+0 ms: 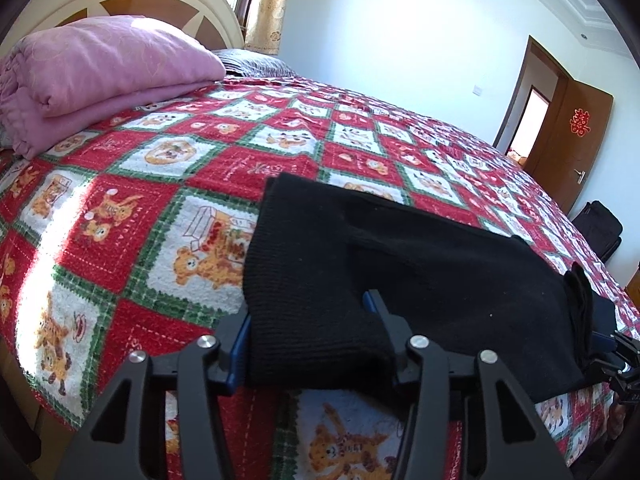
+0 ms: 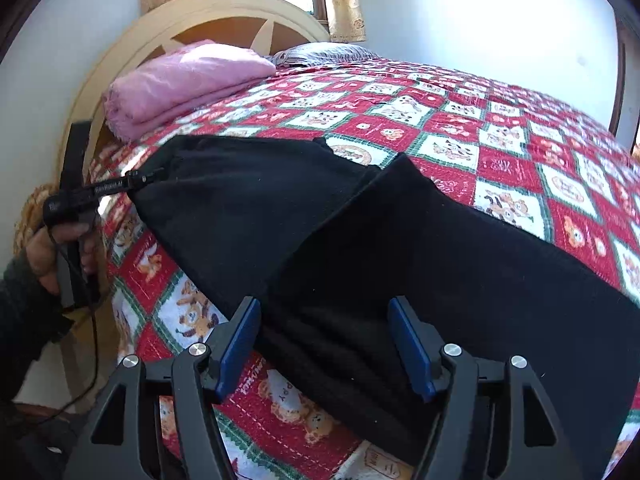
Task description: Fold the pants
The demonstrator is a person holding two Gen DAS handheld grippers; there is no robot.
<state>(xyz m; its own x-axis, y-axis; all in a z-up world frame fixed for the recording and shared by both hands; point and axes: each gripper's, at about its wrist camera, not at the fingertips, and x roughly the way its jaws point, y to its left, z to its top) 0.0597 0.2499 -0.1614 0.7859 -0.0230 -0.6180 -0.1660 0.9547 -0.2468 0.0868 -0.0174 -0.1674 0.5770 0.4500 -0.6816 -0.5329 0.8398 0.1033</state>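
While the black pants [image 2: 360, 240] run lengthwise from left gripper [image 1: 308, 320], clamped on one end, lower centre, right gripper [image 2: 324, 320] straddles the other, unclosed.

One black pants [image 1: 400, 248], one pink folded blanket [image 1: 100, 76], one striped pillow [image 2: 320, 54], two grippers [image 1: 308, 312] [image 2: 324, 312], one door [image 1: 576, 140].

Red double-happiness sign on door [image 1: 581, 121]; bedspread [image 2: 280, 396] squares read "HAPPY".
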